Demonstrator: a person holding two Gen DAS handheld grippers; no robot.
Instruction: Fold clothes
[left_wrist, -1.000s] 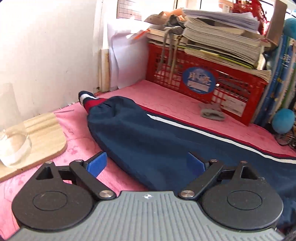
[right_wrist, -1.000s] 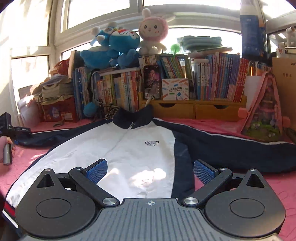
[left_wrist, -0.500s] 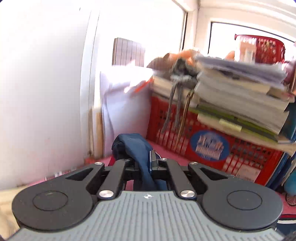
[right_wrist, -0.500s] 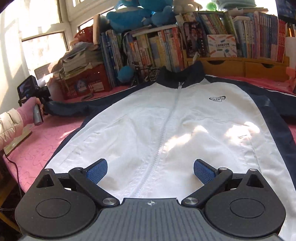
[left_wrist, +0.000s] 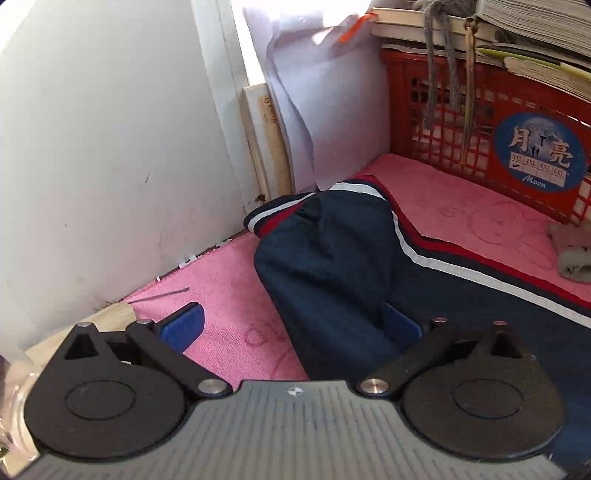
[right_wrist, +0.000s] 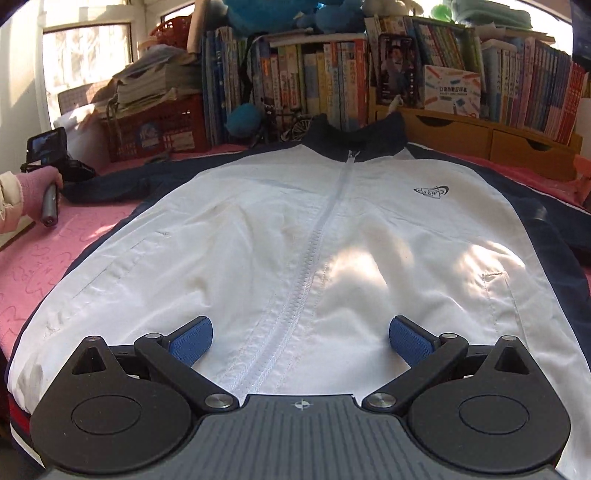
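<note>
White wall (left_wrist: 110, 147) left; sunlit window (right_wrist: 88, 59) — crowded bookshelf (right_wrist: 461, 77) behind

Left wrist view. Left gripper (left_wrist: 291, 325) w/ fingers spread wide: left blue pad (left_wrist: 183, 325) over the pink cloth (left_wrist: 229, 280), right pad (left_wrist: 400, 325) against navy fabric. Sleeve (left_wrist: 332, 258) (navy, w/ red and white stripes) lies crumpled betw. the fingers, cuff (left_wrist: 280, 210) twd. the white wall (left_wrist: 110, 147). Red crate (left_wrist: 480, 110) at rear right carries stacked books (left_wrist: 517, 33); grey cords (left_wrist: 439, 66) hang over its front. Small grey cloth lump (left_wrist: 572, 254) at right edge. Wooden board (left_wrist: 110, 317) at lower left.
</note>
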